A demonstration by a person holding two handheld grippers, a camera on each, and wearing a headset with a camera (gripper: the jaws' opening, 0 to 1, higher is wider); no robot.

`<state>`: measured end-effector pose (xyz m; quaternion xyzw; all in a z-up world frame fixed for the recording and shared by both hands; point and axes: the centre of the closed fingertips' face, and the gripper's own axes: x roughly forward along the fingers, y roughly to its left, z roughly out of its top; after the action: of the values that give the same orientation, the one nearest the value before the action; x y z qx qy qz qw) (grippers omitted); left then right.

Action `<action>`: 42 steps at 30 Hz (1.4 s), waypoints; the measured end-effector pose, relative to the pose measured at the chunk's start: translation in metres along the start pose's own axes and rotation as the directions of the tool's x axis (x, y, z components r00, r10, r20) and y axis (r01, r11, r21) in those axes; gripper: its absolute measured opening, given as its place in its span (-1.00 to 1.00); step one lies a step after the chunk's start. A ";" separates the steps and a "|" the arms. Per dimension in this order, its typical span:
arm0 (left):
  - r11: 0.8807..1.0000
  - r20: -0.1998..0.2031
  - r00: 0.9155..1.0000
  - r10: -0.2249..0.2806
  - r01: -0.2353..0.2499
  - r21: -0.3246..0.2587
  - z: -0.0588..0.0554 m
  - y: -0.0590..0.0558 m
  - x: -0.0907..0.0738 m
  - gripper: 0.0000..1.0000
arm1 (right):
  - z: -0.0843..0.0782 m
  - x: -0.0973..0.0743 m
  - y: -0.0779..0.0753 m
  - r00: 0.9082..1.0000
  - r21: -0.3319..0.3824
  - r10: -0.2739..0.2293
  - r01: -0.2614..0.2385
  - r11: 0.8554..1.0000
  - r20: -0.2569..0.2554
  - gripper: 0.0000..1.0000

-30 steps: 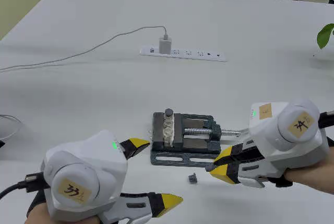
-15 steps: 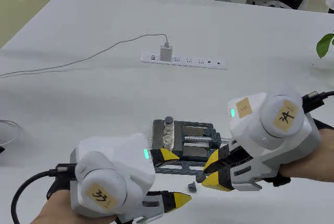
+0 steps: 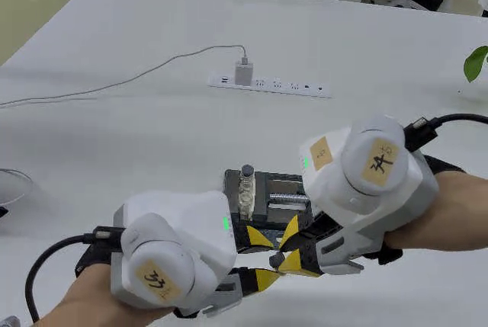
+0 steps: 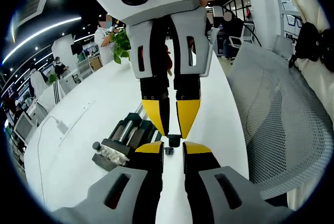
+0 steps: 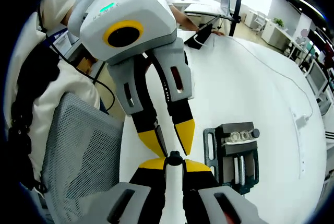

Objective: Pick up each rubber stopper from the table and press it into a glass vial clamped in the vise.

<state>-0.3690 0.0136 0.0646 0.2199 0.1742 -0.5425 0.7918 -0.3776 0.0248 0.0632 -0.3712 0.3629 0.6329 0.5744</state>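
White surface (image 3: pixel 152 136) ran across the head view. At its far left a pale cable (image 3: pixel 114 83) came in from beyond the edge, its start cut off, and ran to a charger (image 3: pixel 243 74) plugged into a power strip (image 3: pixel 271 84). Lower left, the left gripper (image 4: pixel 173 150) reached in, its white housing covering the hand behind it. Its jaws stood moderately apart with nothing between them, the yellow tips just short of the loose rubber stopper (image 4: pixel 174 140). In the middle sat the vise (image 3: pixel 274 184), its near edge hidden behind both housings. A glass vial (image 3: pixel 246 191) stood upright in the vise's clamp, pale and hard to make out, with a dark seated stopper (image 3: pixel 247 169) on its top. Just in front of the vise, between the two sets of yellow tips, lay the loose rubber stopper, small and dark. The right gripper (image 5: pixel 174 164) came in from the right, jaws drawn narrow and pinching that stopper at their very tips, as its own view showed. Whether the stopper rested on the surface or was clear of it could not be told. The vise's screw ran under the right housing, its end hidden. At the far right edge a green leaf (image 3: pixel 476 64) was cut off.
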 end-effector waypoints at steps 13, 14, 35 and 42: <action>1.000 -0.018 1.000 -0.025 0.026 0.013 -0.003 -0.006 0.001 -0.89 | -0.001 0.004 0.004 1.000 -0.024 0.012 -0.012 1.000 -0.020 -0.86; 1.000 -0.019 0.999 -0.028 0.028 0.014 -0.003 -0.006 0.001 -0.89 | -0.001 0.004 0.004 1.000 -0.026 0.012 -0.013 1.000 -0.022 -0.86; 0.989 0.054 0.998 -0.014 0.021 -0.144 -0.002 0.000 -0.006 -0.91 | 0.008 -0.012 0.002 0.996 -0.006 0.034 -0.033 0.999 0.083 -0.77; 0.978 0.111 0.993 -0.028 0.050 -0.200 0.004 0.002 -0.013 -0.91 | 0.011 -0.023 0.002 0.989 -0.012 0.054 -0.053 0.999 0.140 -0.69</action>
<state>-0.3714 0.0223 0.0746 0.1052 0.1902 -0.5484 0.8075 -0.3787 0.0237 0.0890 -0.3184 0.3290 0.6740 0.5798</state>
